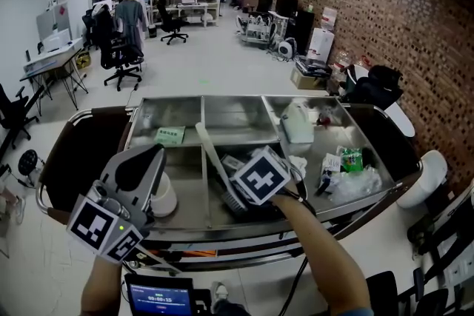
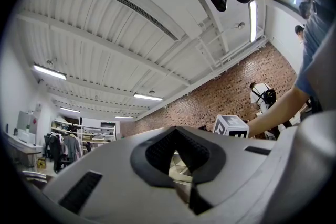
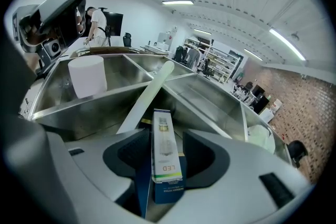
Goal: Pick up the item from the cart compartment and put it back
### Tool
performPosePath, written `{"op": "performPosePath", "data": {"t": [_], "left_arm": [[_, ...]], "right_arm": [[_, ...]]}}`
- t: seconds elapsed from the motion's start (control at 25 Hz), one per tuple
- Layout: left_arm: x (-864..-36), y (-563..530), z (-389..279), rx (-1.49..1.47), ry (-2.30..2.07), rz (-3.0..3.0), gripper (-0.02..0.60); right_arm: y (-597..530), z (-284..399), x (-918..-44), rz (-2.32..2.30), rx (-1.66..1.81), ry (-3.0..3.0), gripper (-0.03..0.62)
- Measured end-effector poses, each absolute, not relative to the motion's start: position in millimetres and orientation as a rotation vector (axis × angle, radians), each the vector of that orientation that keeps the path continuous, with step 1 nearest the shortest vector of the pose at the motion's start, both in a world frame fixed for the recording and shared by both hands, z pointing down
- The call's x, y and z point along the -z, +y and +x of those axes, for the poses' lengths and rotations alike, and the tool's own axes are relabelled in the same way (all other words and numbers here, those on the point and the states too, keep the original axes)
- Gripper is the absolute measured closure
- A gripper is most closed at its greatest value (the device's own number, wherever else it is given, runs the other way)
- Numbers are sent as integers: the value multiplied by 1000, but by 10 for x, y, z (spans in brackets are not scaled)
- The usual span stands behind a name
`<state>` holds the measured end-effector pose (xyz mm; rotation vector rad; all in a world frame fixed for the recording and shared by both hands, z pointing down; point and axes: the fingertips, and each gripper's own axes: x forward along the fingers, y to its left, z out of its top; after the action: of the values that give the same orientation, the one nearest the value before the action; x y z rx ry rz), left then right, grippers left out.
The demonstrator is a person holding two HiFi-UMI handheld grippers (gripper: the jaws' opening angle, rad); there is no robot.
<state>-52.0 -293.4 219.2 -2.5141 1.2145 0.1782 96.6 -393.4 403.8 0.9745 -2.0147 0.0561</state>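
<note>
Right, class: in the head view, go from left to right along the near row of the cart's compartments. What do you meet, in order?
white roll → long pale stick → right gripper → green packet

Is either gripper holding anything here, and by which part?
Nothing is held. The LED bulb box stands between the open jaws of the right gripper, its sides free. The left gripper is shut, empty.
</note>
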Motion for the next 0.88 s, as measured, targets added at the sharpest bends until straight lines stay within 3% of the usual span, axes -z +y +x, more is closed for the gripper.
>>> {"op": "performPosePath", "data": {"t": [0.36, 0.6, 0.88], "left_arm": [[-2190, -2870, -521, -186, 1205, -2526, 577], [-2185, -2683, -601, -197, 1202, -2522, 577], [-2232, -2328, -761, -179, 1208, -2520, 577]], "right_arm": [[-3847, 874, -3754, 987, 77, -2042, 393], [-3632, 748, -3428, 1054, 189, -2077, 508], [-3150, 509, -3145, 1099, 254, -2160, 543]]}}
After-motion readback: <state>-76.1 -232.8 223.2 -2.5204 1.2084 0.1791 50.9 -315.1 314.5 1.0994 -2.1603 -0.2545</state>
